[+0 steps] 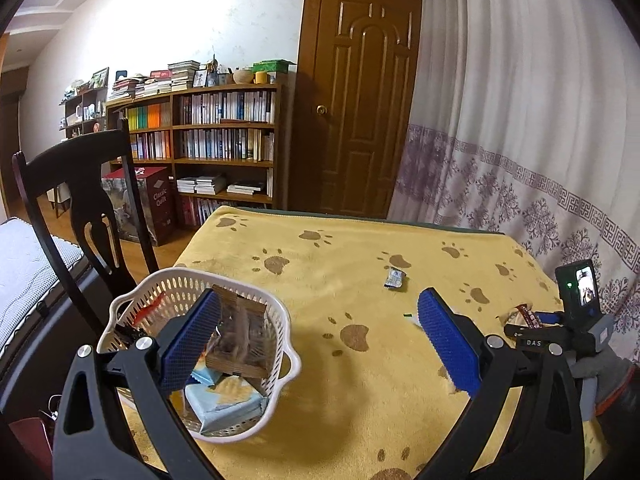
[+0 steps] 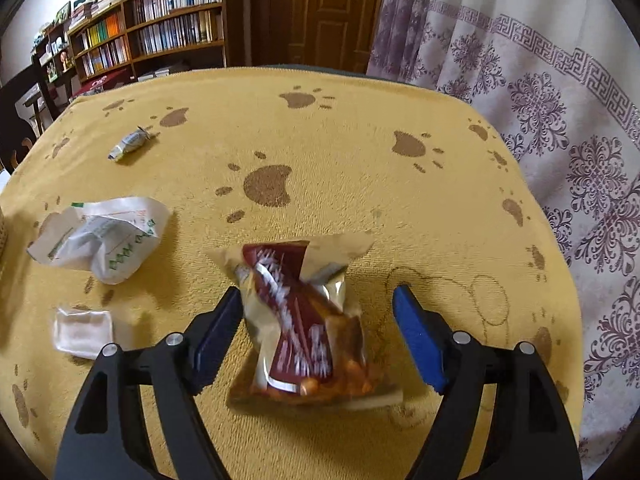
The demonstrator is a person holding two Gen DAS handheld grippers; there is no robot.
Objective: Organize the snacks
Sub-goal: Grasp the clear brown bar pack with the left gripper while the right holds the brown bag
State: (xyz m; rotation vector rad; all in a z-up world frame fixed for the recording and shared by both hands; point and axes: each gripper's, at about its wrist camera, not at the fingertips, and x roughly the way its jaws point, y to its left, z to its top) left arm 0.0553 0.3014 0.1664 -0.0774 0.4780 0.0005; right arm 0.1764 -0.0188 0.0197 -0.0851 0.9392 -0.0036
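Observation:
A white plastic basket (image 1: 280,312) stands at the table's left edge, holding a brown striped snack pack (image 1: 240,332), light blue packs (image 1: 224,396) and something red (image 1: 148,308). My left gripper (image 1: 320,296) is open wide and holds nothing; its left finger hangs over the basket beside the brown pack. A red and gold snack bag (image 2: 304,320) lies on the yellow cloth between the fingers of my right gripper (image 2: 318,292), which is open around it. The left pad is near or against the bag, and a gap shows on the right. The bag looks blurred.
On the paw-print cloth (image 2: 360,184) lie a small wrapped candy (image 2: 130,144), a crumpled white packet with green print (image 2: 104,236) and a small white sachet (image 2: 82,332). A dark chair (image 1: 80,184) stands left of the table. A curtain (image 2: 560,120) hangs on the right.

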